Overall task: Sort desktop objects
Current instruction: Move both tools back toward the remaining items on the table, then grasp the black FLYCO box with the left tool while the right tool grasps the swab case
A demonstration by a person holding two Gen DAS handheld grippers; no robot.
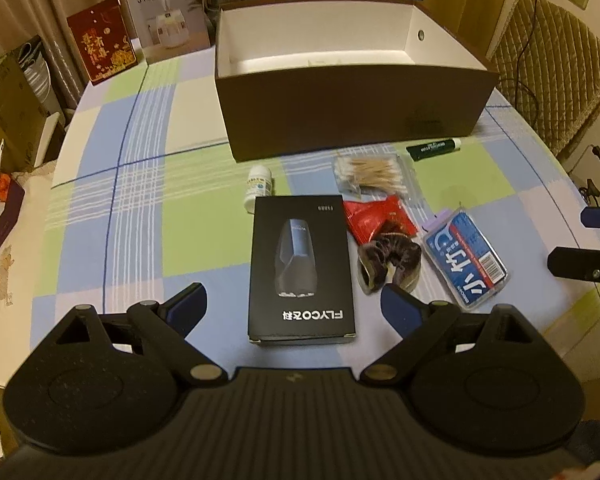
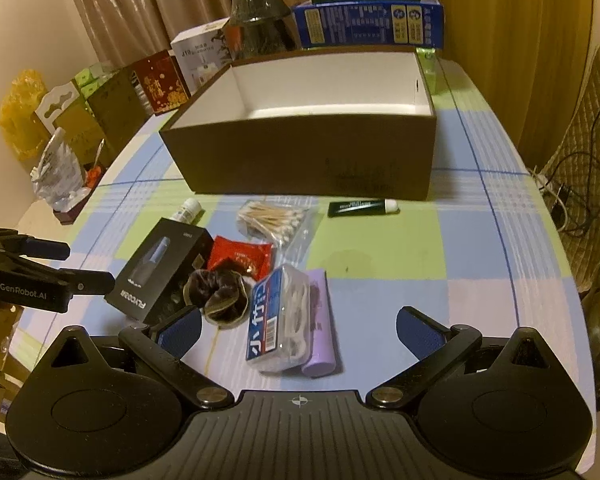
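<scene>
- Black shaver box (image 1: pixel 302 268) is lying flat on the checked tabletop (image 1: pixel 148 184), lined up between my left tool (image 1: pixel 296 300) fingers, which are standing wide apart and gripping nothing
- I am holding the right tool (image 2: pixel 299 330) spread and empty too, over the blue floss case (image 2: pixel 278 316) and the purple cylinder (image 2: pixel 319 322) touching it
- I am judging the risk: a scrunchie (image 1: pixel 388 262) sitting just beside the shaver box could snag the left tool's right finger
- Brown open box (image 1: pixel 352 84) is waiting behind; cotton swabs (image 1: pixel 370 172), a red packet (image 1: pixel 376 216), a white bottle (image 1: pixel 258 188) and a dark tube (image 1: pixel 434 148) are crowding the way
</scene>
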